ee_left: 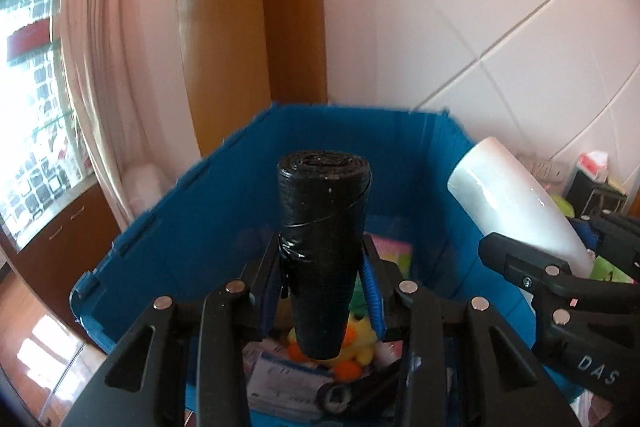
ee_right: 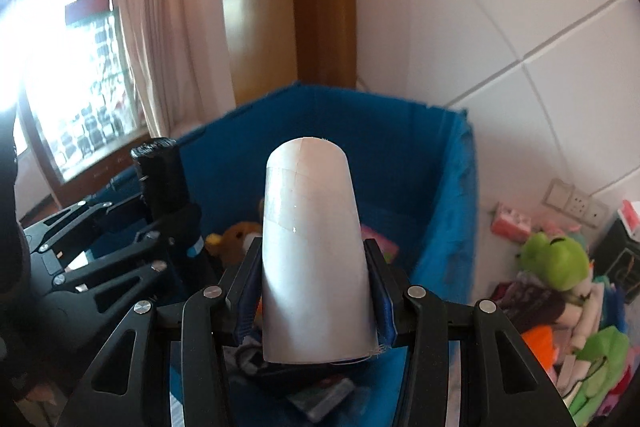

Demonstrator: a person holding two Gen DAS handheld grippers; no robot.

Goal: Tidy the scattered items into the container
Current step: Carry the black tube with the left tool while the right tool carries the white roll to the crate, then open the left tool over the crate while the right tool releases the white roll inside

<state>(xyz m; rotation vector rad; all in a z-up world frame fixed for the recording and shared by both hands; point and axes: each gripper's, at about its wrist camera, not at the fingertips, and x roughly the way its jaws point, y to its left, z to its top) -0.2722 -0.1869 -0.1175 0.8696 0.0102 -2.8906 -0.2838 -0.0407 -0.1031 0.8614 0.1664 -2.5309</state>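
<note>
Left gripper (ee_left: 324,279) clamped on black bag roll (ee_left: 324,227), frame centre; right gripper (ee_right: 316,287) clamped on white roll (ee_right: 316,247). Both above the blue bin (ee_left: 192,227). Risk: grippers sit just beside each other, could knock; white roll near bin's right wall may drop outside.

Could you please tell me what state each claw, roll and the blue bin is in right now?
Left claw: shut on the black roll.
Black roll: held upright above the bin.
Right claw: shut on the white roll.
White roll: held upright above the bin.
Blue bin: open-topped, already holding toys.
</note>
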